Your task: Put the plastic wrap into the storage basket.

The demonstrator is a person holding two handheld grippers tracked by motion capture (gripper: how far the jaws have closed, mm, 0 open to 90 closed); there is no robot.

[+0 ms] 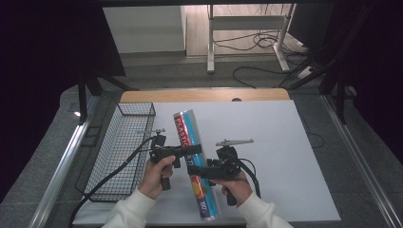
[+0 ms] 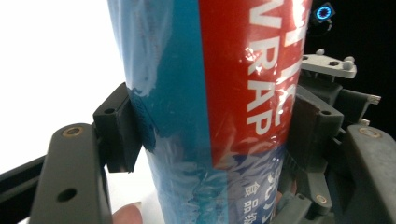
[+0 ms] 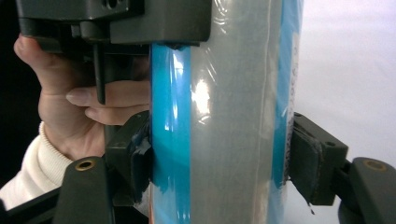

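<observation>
One plastic-wrap roll (image 1: 195, 156), one wire basket (image 1: 121, 156), two hand-held grippers.

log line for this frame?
left gripper: shut on plastic wrap roll | right gripper: shut on roll | wire basket: left of roll

Black left hand-held gripper (image 1: 191, 151) and right hand-held gripper (image 1: 195, 169), trailing black cables; white ribbed sleeves (image 1: 127, 212)

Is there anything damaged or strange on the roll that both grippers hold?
Only small things. The plastic film on the wrap roll is wrinkled and scuffed where the left gripper clamps it. The right gripper clamps it lower, and one jaw pad looks frayed at its edge. The wire basket stands beside it, nothing spilled.
</observation>
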